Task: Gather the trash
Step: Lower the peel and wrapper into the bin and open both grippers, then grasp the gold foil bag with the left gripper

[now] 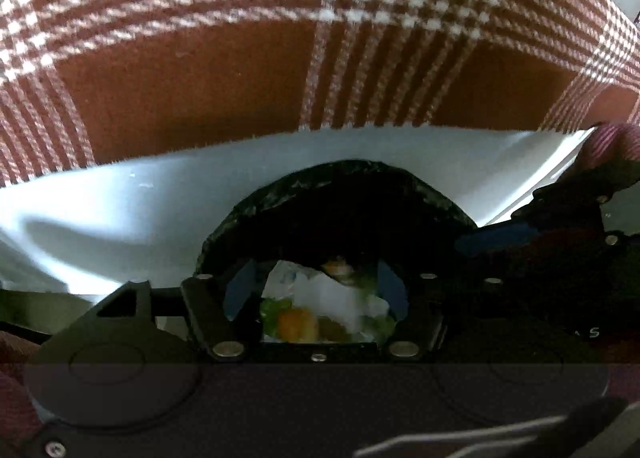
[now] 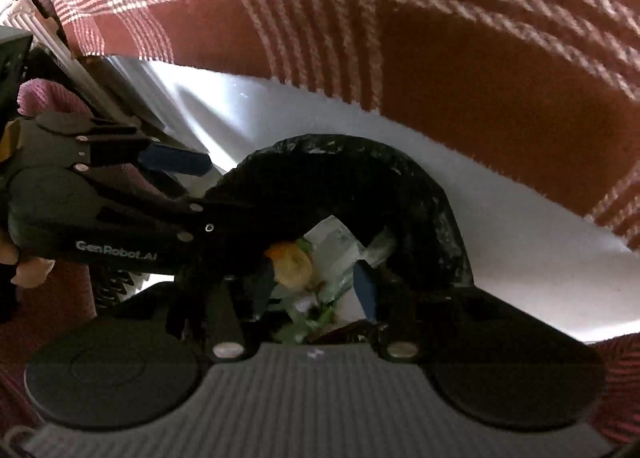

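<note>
A black trash bag [image 1: 332,197], its rim curled into a dark arch, stands open on a white surface [image 1: 120,201] with crumpled white paper [image 1: 340,294], green scraps [image 1: 276,308] and an orange piece [image 1: 296,324] showing inside its mouth. In the left wrist view the bag's opening sits straight ahead of the left gripper [image 1: 316,298], whose blue-padded fingers [image 1: 238,294] stand apart to either side of the bag's mouth, the rubbish visible in the gap between them; the pads do not appear to press on the bag, though the dark plastic makes the exact contact hard to read. In the right wrist view the same bag [image 2: 400,177] arches over the right gripper [image 2: 316,290], whose fingers [image 2: 366,290] are likewise spread, with the orange piece [image 2: 292,262] and crumpled clear wrapping [image 2: 336,246] lying between and just beyond them.

Beyond the bag, on its far side, a rust-red blanket with a white check pattern [image 1: 280,37] covers the background and meets the white surface along a fuzzy edge. To the left of the bag in the right wrist view the left gripper [image 2: 176,161] reaches in, and a hand [image 2: 24,266] in a reddish knit sleeve grips its handle. Behind that gripper, further left of the bag, runs a ribbed white fixture [image 2: 44,33]. In the left wrist view, right of the bag, the right gripper's dark body [image 1: 560,225] crosses the frame below a reddish sleeve [image 1: 616,149].
</note>
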`<state>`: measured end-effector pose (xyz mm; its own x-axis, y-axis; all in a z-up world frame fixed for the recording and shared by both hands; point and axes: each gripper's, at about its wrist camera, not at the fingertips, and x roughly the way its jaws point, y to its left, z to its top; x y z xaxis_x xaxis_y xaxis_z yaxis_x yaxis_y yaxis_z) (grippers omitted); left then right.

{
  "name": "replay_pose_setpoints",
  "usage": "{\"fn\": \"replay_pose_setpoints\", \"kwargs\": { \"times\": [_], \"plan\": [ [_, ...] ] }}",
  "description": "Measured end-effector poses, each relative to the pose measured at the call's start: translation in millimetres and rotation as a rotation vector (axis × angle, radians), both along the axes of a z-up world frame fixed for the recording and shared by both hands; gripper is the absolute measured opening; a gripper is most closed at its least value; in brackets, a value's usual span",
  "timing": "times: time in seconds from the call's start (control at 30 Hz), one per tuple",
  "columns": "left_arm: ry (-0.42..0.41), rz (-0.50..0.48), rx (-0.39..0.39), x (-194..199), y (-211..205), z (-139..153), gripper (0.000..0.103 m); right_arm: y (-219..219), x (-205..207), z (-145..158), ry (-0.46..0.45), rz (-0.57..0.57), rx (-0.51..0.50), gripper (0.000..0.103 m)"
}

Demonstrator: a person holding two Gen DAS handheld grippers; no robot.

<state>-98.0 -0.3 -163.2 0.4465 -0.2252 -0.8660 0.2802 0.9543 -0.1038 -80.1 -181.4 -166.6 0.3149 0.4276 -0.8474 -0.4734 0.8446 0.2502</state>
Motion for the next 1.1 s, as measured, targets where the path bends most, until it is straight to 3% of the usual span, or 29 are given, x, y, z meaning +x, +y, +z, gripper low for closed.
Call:
{"fn": "replay_pose_setpoints", "kwargs": {
  "times": [0.3, 0.53, 0.77, 1.1],
  "plan": [
    [-0.042, 0.006, -0.008, -5.9, -8.5, 26.0, 0.072, -4.9, -0.5, 14.1, -0.042, -0.014, 0.008, 0.065],
    [-0.104, -0.043, -0.053, -17.8, -6.9, 77.1, 0.072, -10.2, -7.8, 53.5, -0.124, 0.026, 0.04, 0.068],
    [-0.252, -0.168, -0.074, -15.2, 0.8, 151.2, 0.072, -16.5, -7.5, 125.6, -0.272, 0.116, 0.09, 0.077],
    [-0.444, -0.129, -0.11, 44.4, -5.2, 215.1, 0.076, -34.7, 10.9, 177.5, -0.452, 0.06, 0.076, 0.082]
  ]
}}
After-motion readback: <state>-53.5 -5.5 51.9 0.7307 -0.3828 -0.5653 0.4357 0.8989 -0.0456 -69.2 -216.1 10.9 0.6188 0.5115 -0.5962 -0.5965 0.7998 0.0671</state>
